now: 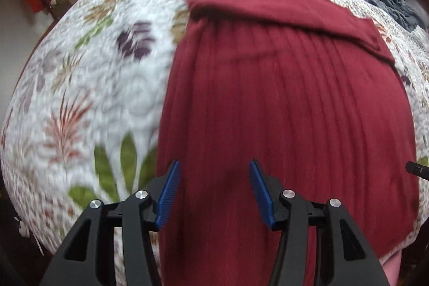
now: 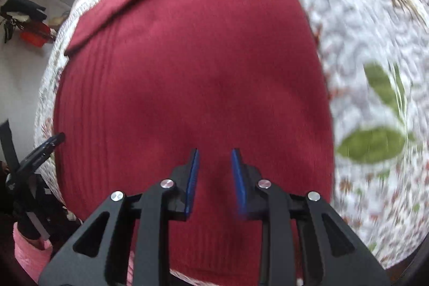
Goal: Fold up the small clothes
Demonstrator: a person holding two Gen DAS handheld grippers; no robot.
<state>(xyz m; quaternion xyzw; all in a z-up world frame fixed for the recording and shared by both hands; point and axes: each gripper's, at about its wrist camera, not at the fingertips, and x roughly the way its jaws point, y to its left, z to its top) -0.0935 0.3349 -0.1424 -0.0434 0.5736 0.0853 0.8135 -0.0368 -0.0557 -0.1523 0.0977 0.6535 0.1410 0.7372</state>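
Blue-padded fingers of the left gripper stand wide apart above the near part of a dark red ribbed garment, with nothing between them. Its left finger sits over the garment's left edge, where the red knit meets the floral quilt. The right gripper is parted less widely, also holding nothing, and is poised over the near middle of the same garment; whether either gripper's tips touch the cloth cannot be told. At the lower left of the right wrist view the left gripper shows by the garment's edge, and something pink lies below it.

The garment lies spread flat on the quilt, its ribs running away from the grippers. Across its far end a band of the same red fabric is folded over on top, running slantwise from side to side. Beyond that fold the quilt's pale border shows. Off the garment's far right corner in the left wrist view, a crumpled dark grey cloth rests on the quilt, apart from the red piece. Both views are blurred at the quilt's edges.
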